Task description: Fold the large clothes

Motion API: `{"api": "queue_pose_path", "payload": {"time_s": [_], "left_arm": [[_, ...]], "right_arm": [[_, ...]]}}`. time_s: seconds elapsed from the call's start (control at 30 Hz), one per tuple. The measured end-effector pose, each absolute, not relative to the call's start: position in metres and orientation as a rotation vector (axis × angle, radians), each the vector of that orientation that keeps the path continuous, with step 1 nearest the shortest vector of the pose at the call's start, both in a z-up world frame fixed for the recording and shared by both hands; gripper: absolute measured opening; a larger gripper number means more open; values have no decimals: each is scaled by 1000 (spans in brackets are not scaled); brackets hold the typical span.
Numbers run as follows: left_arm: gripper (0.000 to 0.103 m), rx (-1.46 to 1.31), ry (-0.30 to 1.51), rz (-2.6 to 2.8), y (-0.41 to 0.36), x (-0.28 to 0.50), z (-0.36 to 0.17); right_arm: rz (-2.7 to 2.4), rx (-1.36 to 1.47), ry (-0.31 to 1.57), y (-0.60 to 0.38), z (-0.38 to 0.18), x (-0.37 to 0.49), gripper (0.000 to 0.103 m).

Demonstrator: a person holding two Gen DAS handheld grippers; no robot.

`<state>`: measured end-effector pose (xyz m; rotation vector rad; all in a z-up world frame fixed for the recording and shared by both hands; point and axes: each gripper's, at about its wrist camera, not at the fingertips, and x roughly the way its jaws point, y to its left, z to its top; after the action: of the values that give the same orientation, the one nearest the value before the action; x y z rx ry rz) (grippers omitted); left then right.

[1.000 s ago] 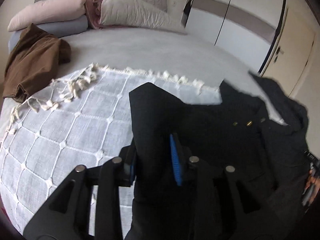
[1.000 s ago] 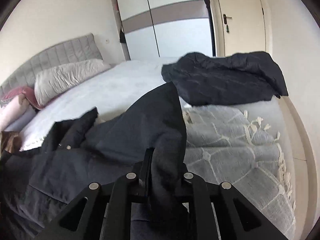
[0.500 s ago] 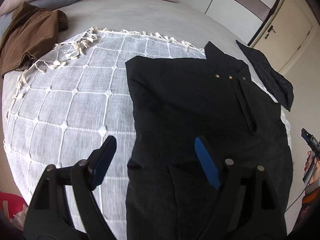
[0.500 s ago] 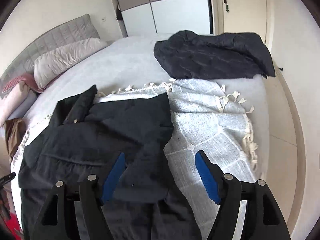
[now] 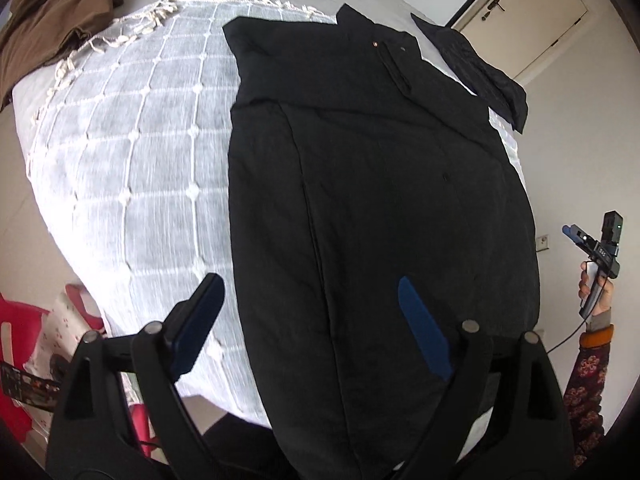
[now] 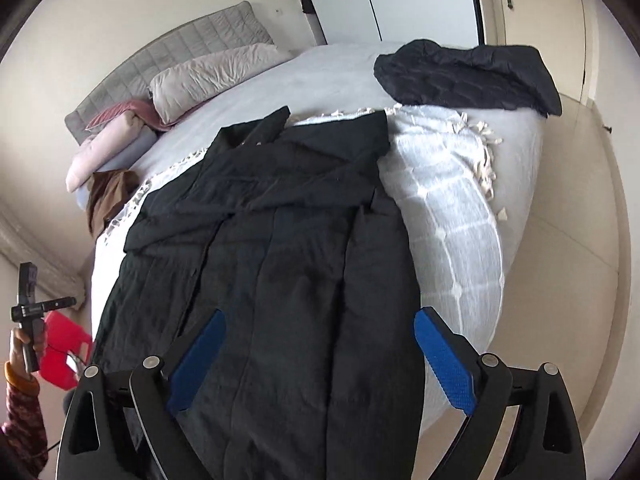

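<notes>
Both tools have let go of the coat (image 5: 380,200) and pulled back: left tool (image 5: 312,320) and right tool (image 6: 320,356) hover with jaws opening, nothing gripped. Coat lies flat mid-frame on the throw (image 5: 140,160) over the bed (image 6: 320,76), sleeves apparently folded in.
</notes>
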<state>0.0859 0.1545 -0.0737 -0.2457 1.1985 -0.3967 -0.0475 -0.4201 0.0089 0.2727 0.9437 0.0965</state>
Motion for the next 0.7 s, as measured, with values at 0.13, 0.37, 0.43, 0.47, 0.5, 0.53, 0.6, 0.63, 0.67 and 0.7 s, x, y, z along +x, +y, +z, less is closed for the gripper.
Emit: {"api": "queue_pose_path", "payload": {"time_s": [0.13, 0.37, 0.43, 0.47, 0.5, 0.53, 0.6, 0.63, 0.67, 0.7], "left_arm": [[89, -293, 1254, -450, 160, 55, -91], [89, -408, 1352, -476, 173, 31, -139], [89, -422, 1387, -468, 173, 29, -154], [89, -422, 1411, -472, 172, 29, -163], [89, -424, 1429, -478, 171, 29, -169], [89, -437, 1441, -486, 170, 28, -175], [89, -451, 1428, -501, 171, 24, -177], [89, -454, 1423, -509, 172, 22, -176], [89, -467, 1420, -517, 173, 19, -176], [89, -477, 1422, -527, 173, 16, -177]], "right_arm": [[92, 352, 987, -431, -20, -83, 96], [71, 507, 1017, -451, -70, -139, 96], [55, 530, 1030, -454, -82, -150, 96], [52, 542, 1036, -455, -89, -154, 96], [50, 556, 1047, -457, -95, -157, 96], [50, 569, 1054, -458, -102, -160, 96], [49, 592, 1066, -458, -112, -164, 96], [52, 607, 1072, -459, -117, -165, 96], [58, 621, 1077, -458, -121, -165, 96], [65, 630, 1079, -458, -124, -165, 96]]}}
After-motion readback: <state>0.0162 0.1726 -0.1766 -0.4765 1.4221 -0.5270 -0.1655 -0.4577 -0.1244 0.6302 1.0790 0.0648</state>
